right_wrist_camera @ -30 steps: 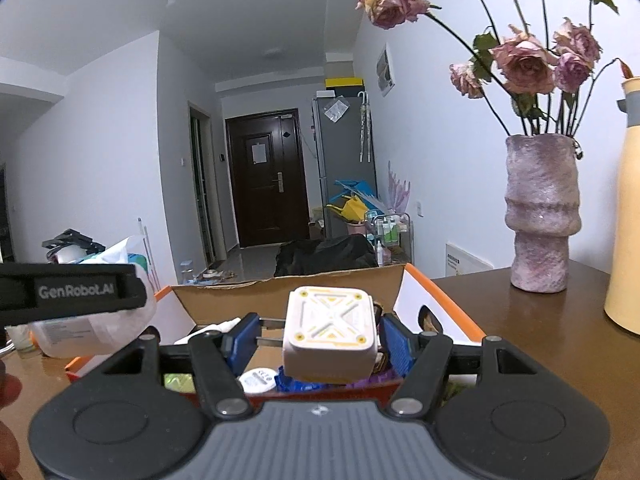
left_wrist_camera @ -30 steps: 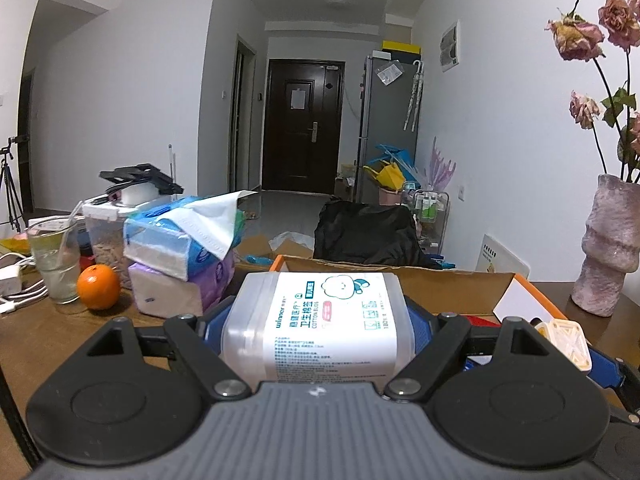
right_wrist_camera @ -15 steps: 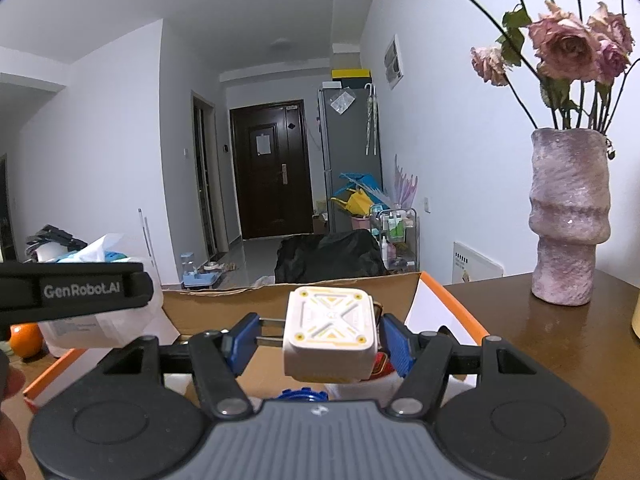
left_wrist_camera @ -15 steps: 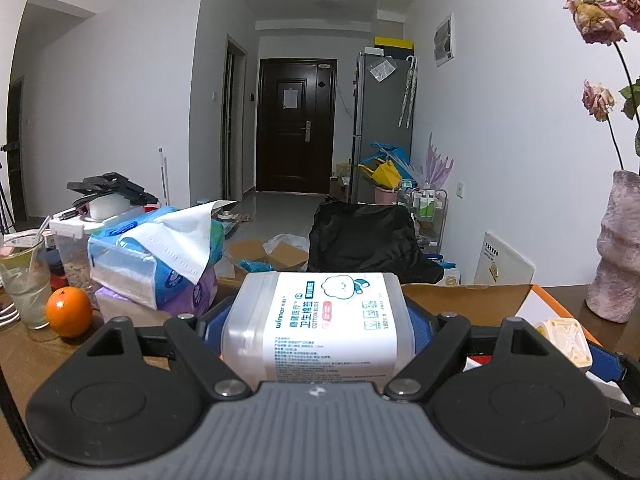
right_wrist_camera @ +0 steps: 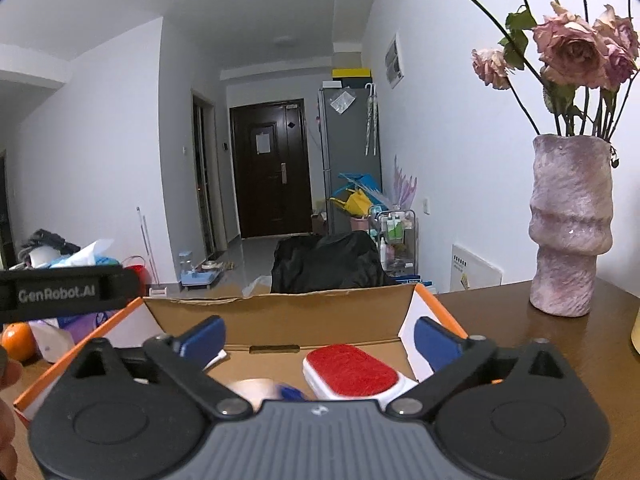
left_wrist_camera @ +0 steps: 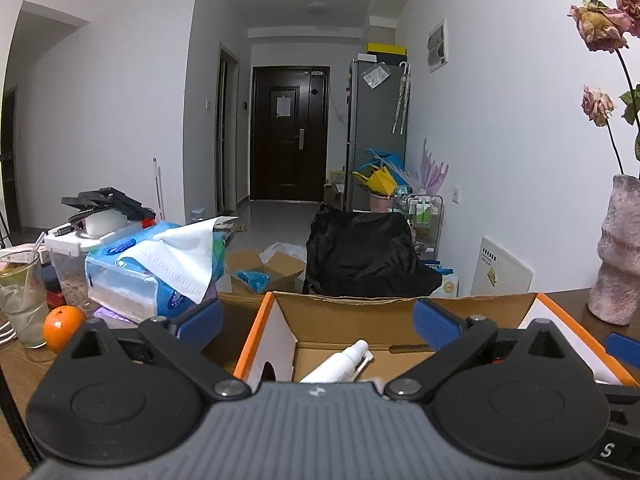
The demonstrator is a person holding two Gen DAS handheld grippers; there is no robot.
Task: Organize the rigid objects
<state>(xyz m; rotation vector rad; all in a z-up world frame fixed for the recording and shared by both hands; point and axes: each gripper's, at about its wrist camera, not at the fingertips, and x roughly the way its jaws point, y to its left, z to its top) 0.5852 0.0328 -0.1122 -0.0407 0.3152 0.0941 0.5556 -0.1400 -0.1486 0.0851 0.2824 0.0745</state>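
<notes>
My left claw (left_wrist_camera: 316, 318) has just sprung wide, its blue pads (left_wrist_camera: 198, 320) far apart with nothing between them. It hangs over the near end of the open box (left_wrist_camera: 400, 304), and down inside, just past my claw, a white tube (left_wrist_camera: 340, 366) lies slanted on the cardboard floor. My right claw (right_wrist_camera: 318, 334) has just opened as well, pads spread and empty, over the same box (right_wrist_camera: 280, 304). Below it, in the box, sits a white brush (right_wrist_camera: 350, 370) with a red top, close to the right pad. Left of that is a pale blur with something blue by it; I cannot tell what it is. At the left edge of the right view the body of my other gripper shows as a black bar.

Left of the box, on the brown table (left_wrist_camera: 16, 364), an orange (left_wrist_camera: 62, 328) stands beside a glass (left_wrist_camera: 22, 304), and behind them a tissue pack (left_wrist_camera: 156, 276) with a sheet pulled up. To the right the pink vase (right_wrist_camera: 570, 228) stands upright on the table, clear of the box, holding dried roses (right_wrist_camera: 568, 46). Beyond the box's far wall is a black bag (left_wrist_camera: 366, 256), then the hallway, a grey fridge (left_wrist_camera: 376, 128) and a dark door (left_wrist_camera: 288, 132).
</notes>
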